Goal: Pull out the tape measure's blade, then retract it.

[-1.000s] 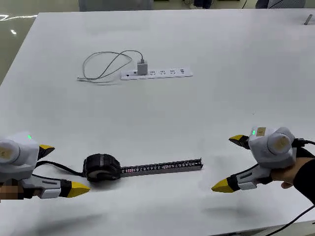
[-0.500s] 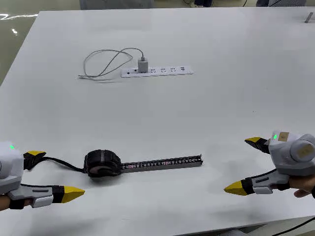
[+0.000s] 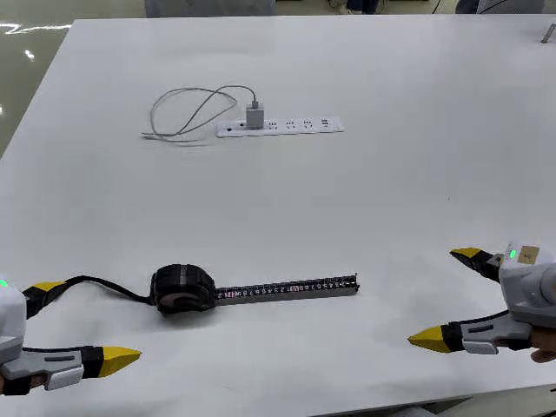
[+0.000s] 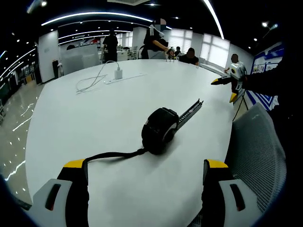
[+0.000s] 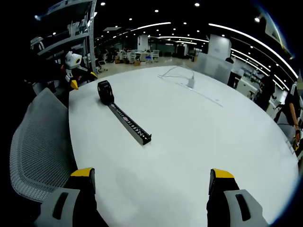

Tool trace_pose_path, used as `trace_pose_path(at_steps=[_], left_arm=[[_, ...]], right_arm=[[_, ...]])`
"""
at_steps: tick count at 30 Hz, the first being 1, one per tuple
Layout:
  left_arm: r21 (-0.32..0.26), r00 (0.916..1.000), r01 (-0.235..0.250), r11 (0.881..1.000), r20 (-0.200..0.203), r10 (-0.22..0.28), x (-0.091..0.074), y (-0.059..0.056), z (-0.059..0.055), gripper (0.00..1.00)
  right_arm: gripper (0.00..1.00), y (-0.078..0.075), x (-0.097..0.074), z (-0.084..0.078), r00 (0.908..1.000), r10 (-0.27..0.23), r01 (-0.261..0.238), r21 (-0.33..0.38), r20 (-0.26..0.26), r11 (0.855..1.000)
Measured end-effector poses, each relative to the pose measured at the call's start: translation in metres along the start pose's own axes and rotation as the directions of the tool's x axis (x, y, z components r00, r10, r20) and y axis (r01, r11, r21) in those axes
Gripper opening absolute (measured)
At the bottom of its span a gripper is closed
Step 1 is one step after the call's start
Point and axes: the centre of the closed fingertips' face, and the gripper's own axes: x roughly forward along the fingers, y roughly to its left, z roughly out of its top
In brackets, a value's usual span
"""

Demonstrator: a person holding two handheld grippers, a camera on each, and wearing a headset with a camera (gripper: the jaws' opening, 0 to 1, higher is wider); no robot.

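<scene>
A black tape measure lies on the white table, its dark blade drawn out to the right. A black strap trails from its left side. At the table's near left corner my left gripper stands open, well clear of the case. Far out at the near right, past the blade's end, my right gripper is open and holds nothing.
A white power strip with a plugged charger and a looped white cable lies toward the far side of the table. A grey mesh chair stands at the near edge. Several people are at the table's far end.
Both grippers have drawn back from the tape measure, the left one leftward and down, the right one rightward and down. The tape measure and its blade lie as before.
</scene>
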Motion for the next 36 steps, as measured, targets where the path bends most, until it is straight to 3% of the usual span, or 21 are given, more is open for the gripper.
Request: trace_pose_path(at_steps=[6,9,28,30,36], left_arm=[[0.006,0.9993,-0.023,1.000,-0.028,0.023,-0.001,0.005,-0.008,0.99],[0.028,0.9994,-0.033,0.999,-0.004,0.033,-0.005,0.006,-0.004,0.99],[-0.002,0.9988,-0.045,0.999,-0.021,0.045,-0.009,0.012,-0.010,0.99],[0.010,0.9974,-0.064,0.998,-0.033,0.064,-0.010,0.016,-0.011,0.99],[0.006,0.9992,-0.031,0.999,-0.026,0.031,-0.009,0.009,-0.010,0.99]], right_arm=[[0.99,-0.007,-0.008,0.001,0.9997,-0.023,0.023,0.006,0.007,1.000],[0.99,-0.006,-0.010,-0.002,0.9996,-0.024,0.024,-0.001,0.013,1.000],[0.99,0.002,-0.013,-0.009,0.9996,-0.029,0.028,0.034,0.008,0.999],[0.99,0.003,-0.012,-0.009,0.9996,-0.028,0.028,0.034,0.009,0.999],[0.99,0.004,-0.013,-0.011,0.9995,-0.031,0.030,0.043,0.012,0.999]])
